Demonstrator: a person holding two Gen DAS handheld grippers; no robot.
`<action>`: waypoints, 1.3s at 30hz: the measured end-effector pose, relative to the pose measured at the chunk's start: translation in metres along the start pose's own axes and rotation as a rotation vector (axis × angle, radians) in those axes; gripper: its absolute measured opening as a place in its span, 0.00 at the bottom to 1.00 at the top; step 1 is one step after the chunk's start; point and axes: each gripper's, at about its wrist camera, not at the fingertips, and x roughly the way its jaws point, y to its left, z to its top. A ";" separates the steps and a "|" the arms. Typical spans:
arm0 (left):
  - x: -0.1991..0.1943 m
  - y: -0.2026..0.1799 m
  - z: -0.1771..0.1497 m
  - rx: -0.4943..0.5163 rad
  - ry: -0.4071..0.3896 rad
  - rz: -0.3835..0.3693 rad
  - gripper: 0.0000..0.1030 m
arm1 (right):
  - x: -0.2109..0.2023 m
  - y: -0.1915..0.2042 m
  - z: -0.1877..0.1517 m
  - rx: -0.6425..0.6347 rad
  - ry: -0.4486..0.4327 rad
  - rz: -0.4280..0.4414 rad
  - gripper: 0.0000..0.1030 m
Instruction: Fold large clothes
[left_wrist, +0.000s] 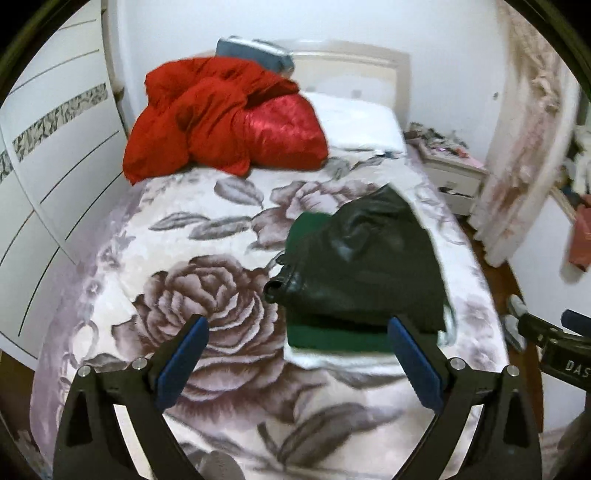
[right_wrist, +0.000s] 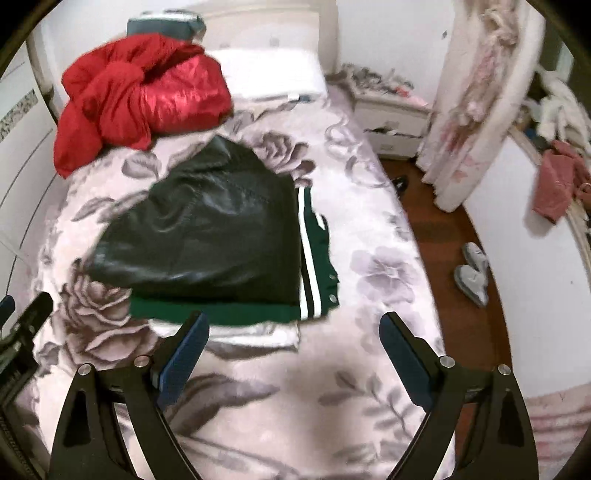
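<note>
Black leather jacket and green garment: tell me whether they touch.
Touching. The right wrist view shows the black leather jacket lying directly on the folded green garment, whose striped edge sticks out beside it.

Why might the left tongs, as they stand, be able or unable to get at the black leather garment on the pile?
Probably able. The left tongs are open and empty, above the bed, and the black leather garment lies on top of the green garment just ahead, nothing between them.

Bare bedspread (right_wrist: 280, 398) lies open in front of the folded black jacket (right_wrist: 207, 236). The red bundle (right_wrist: 140, 96) blocks the bed's head. A white wardrobe (left_wrist: 55, 166) hems the left side; open floor (right_wrist: 436, 229) runs along the right.
</note>
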 end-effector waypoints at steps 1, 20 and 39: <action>-0.021 -0.001 -0.001 0.009 -0.008 -0.007 0.96 | -0.020 -0.001 -0.005 0.006 -0.012 -0.004 0.92; -0.301 -0.007 -0.030 0.025 -0.141 -0.028 0.96 | -0.382 -0.044 -0.116 0.001 -0.235 -0.060 0.92; -0.391 0.002 -0.055 -0.006 -0.264 -0.010 0.96 | -0.519 -0.051 -0.164 -0.028 -0.375 -0.068 0.95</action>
